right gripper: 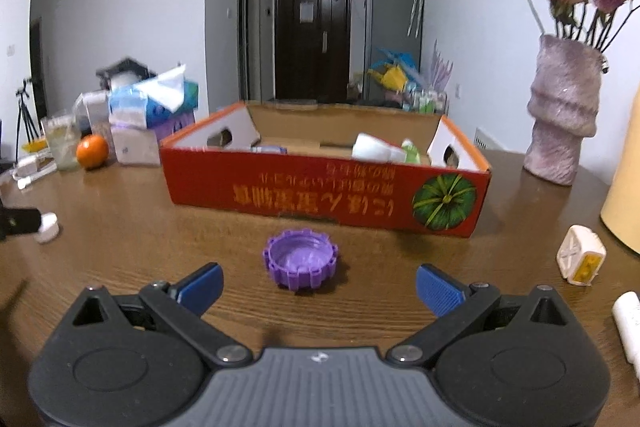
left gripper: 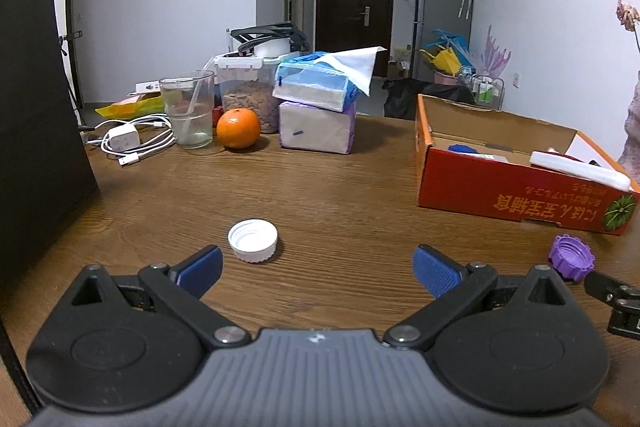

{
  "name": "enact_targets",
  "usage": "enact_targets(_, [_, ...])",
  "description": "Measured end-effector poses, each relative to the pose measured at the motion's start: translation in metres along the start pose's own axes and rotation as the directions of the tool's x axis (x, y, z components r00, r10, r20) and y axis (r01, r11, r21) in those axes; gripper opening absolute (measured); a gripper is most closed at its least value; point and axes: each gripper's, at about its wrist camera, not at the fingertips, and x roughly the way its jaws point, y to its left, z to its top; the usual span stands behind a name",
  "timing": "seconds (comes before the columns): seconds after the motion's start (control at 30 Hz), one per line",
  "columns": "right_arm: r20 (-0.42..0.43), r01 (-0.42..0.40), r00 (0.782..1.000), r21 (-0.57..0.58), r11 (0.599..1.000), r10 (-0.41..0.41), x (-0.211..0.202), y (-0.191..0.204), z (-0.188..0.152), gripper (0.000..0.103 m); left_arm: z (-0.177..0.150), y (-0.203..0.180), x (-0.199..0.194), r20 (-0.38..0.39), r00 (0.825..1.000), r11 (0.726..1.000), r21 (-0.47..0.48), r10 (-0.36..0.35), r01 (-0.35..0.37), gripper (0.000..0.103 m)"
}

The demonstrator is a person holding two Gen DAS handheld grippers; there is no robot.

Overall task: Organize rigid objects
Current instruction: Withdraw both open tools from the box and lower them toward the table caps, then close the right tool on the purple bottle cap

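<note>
Left gripper (left gripper: 318, 269) is spread wide with nothing held; white cap (left gripper: 253, 240) is sat on the table (left gripper: 340, 187) just ahead of its left finger; right gripper (right gripper: 320, 287) is likewise gaping, purple cap (right gripper: 301, 263) parked between its fingertips, untouched; red box (right gripper: 320, 187) is seen behind.

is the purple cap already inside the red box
No, the purple cap lies open side up on the table, in front of the red box, ahead of the open right gripper.
</note>
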Motion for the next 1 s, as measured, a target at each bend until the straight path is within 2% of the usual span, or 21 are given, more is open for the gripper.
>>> enact_targets(0.2, [-0.047,0.018,0.999,0.003,1.0,-0.018,0.028,0.002,0.006,0.1,0.001,0.008,0.007,-0.014,1.0,1.0,-0.013,0.016,-0.016,0.103])
enact_targets(0.53, [-0.109,0.022,0.994,0.023,0.999,-0.02,0.063,0.006,0.015,0.09,0.002,0.015,0.015,-0.033,0.999,0.999,-0.023,0.03,-0.03,0.103])
enact_targets(0.7, [-0.123,-0.001,0.992,0.029,1.0,0.004,0.068,0.007,0.017,0.074,0.001,0.016,0.017,-0.04,0.999,0.999,-0.027,0.035,-0.036,0.103])
enact_targets(0.77, [-0.131,-0.012,0.991,0.033,0.999,0.016,0.07,0.008,0.017,0.057,0.001,0.016,0.018,-0.041,0.999,0.999,-0.027,0.036,-0.037,0.103])
enact_targets(0.8, [-0.125,-0.012,0.992,0.028,1.0,0.015,0.069,0.009,0.018,0.053,0.001,0.016,0.018,-0.043,0.998,0.999,-0.027,0.035,-0.036,0.103])
enact_targets(0.9, [-0.116,-0.037,0.992,0.039,0.999,0.041,0.067,0.009,0.017,0.053,0.001,0.016,0.019,-0.047,0.998,0.999,-0.027,0.039,-0.04,0.103])
enact_targets(1.0, [-0.071,-0.031,0.997,0.034,0.999,0.034,0.059,0.01,0.018,0.053,0.001,0.016,0.02,-0.05,0.998,0.999,-0.029,0.04,-0.042,0.103])
